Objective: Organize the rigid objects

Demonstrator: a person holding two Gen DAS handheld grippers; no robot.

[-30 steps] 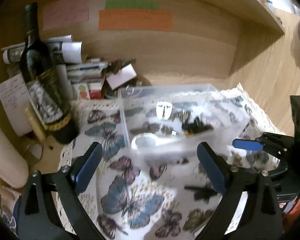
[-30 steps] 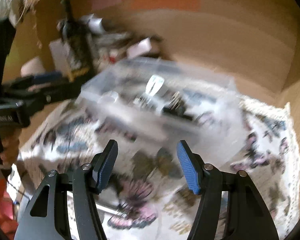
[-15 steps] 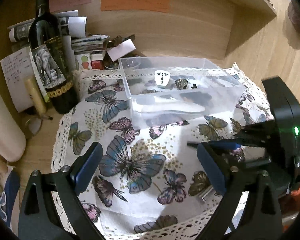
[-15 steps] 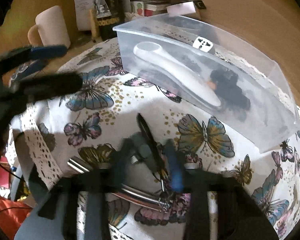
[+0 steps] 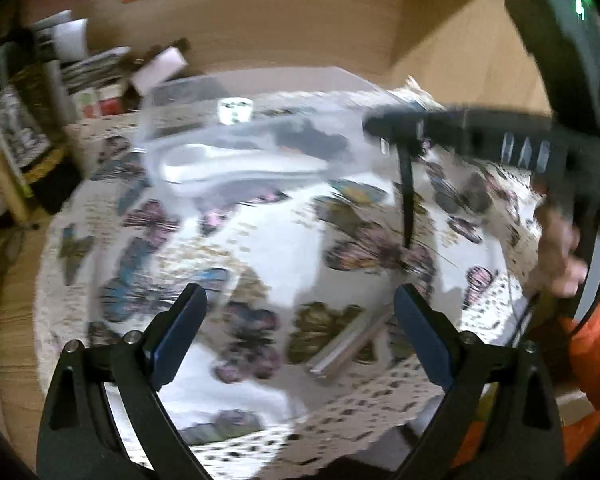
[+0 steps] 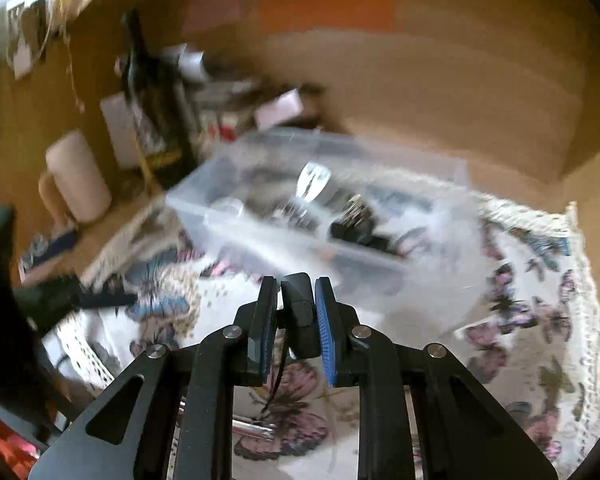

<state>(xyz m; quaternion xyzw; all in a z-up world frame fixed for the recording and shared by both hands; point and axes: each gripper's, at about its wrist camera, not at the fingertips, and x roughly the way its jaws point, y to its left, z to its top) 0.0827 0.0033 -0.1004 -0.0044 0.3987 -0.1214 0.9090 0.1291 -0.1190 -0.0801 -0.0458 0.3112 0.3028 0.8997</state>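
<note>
A clear plastic bin stands at the back of the butterfly cloth and holds a long white object, a white plug adapter and dark small items. It also shows in the right wrist view. My right gripper is shut on a small black object with a thin black strap that hangs down. In the left wrist view the right gripper is lifted near the bin's right end. My left gripper is open and empty above the cloth's front. A metal tube lies on the cloth by it.
A dark wine bottle, stacked papers and boxes stand left of the bin against the wooden back wall. A cream mug sits at far left. A wooden side wall rises at right. Both views are motion-blurred.
My right gripper has closed on the black strapped object on the cloth and lifted it up toward the bin. The left gripper has stayed open and shifted slightly.
</note>
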